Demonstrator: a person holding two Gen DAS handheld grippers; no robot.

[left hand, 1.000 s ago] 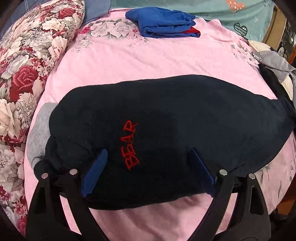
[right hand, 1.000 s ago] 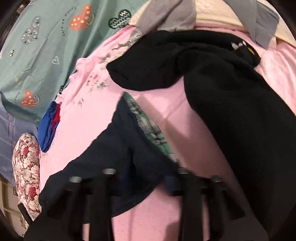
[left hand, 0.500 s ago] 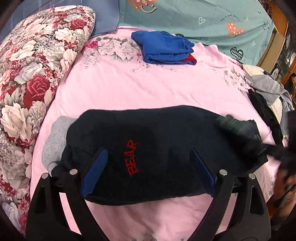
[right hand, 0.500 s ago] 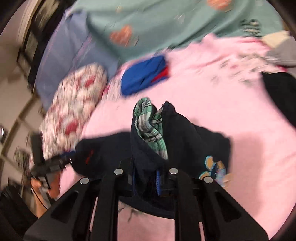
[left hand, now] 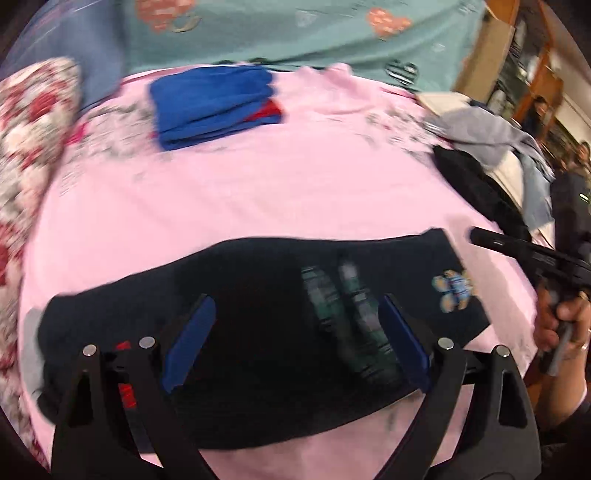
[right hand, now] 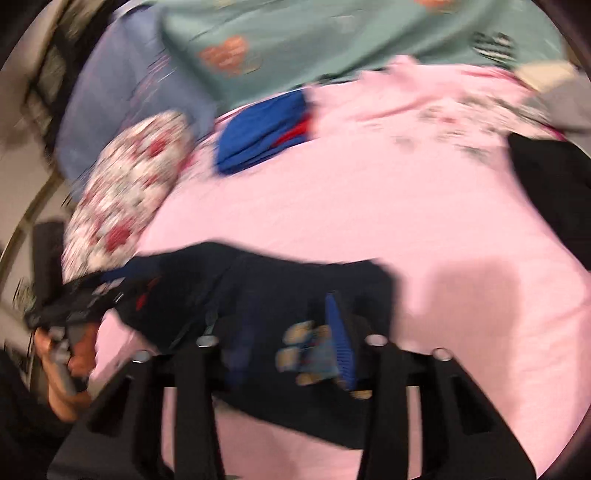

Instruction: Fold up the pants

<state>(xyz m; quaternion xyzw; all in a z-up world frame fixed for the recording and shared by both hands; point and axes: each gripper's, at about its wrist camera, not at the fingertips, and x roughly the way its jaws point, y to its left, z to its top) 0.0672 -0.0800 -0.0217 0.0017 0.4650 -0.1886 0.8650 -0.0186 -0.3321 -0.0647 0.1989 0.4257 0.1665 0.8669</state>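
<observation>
Dark navy pants [left hand: 266, 314] lie folded on the pink bedsheet [left hand: 258, 184]. A strip of green plaid lining [left hand: 343, 325] and a cartoon patch [left hand: 452, 291] show on top. My left gripper [left hand: 297, 343] hovers over them, open wide, with nothing between its blue pads. Red lettering [left hand: 125, 391] peeks out behind its left finger. In the right wrist view my right gripper [right hand: 291, 347] hangs over the patch [right hand: 306, 350] with its fingers apart. The pants [right hand: 277, 288] lie flat below it, not lifted. The view is blurred.
A folded blue garment [left hand: 214, 107] lies at the far side of the bed. A floral pillow [left hand: 26, 122] is on the left and a teal heart-print sheet [left hand: 295, 33] behind. Grey and black clothes [left hand: 480, 147] are heaped at the right edge. People stand beyond them.
The right gripper carried the pants' end over onto the rest, so lining and patch now lie on top, and its fingers have spread. The left gripper has pulled back and risen.
</observation>
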